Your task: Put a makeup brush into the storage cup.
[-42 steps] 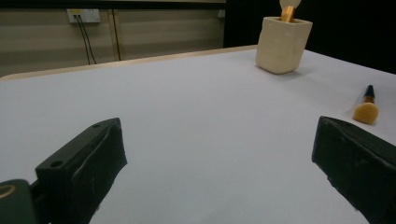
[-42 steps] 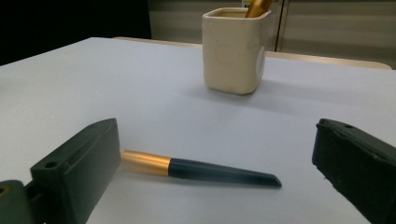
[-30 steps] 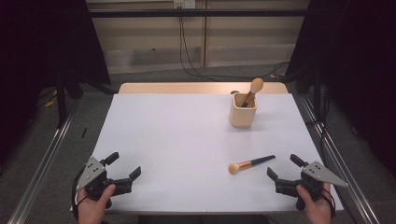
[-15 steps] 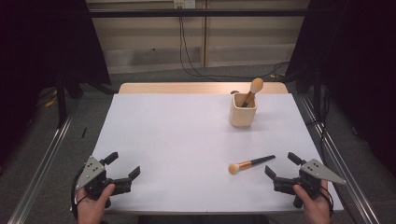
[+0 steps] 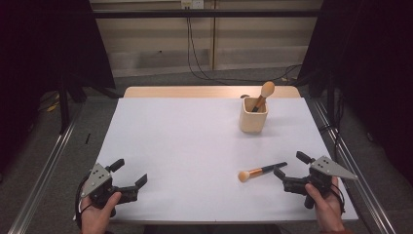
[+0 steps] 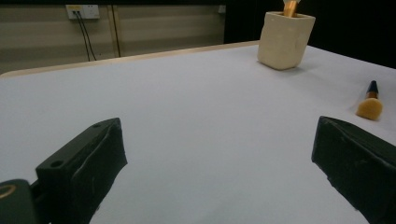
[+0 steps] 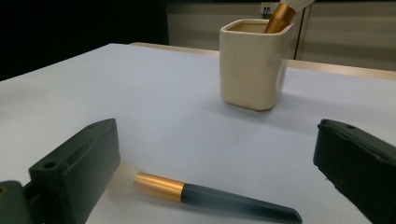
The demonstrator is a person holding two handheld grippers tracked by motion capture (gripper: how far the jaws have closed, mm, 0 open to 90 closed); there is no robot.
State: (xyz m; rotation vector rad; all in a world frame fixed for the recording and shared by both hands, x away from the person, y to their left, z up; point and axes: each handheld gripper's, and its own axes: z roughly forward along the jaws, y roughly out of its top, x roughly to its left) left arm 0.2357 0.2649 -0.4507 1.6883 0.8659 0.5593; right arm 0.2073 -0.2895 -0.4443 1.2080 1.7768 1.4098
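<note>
Right gripper (image 5: 290, 168) edged closer; brush (image 7: 205, 195) head hidden behind jaw.

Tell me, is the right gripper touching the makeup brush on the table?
Apart. In the right gripper view, the makeup brush lies between the open jaws of the right gripper, with bare table on both sides.

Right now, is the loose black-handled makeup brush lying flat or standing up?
Lying flat: the black-handled makeup brush rests lengthwise on the white table, outside the cream cup.

Lab/test rig, white table (image 5: 195, 146), black curtains (image 5: 44, 44), metal floor rails (image 5: 44, 170), wall cables (image 5: 195, 44)
</note>
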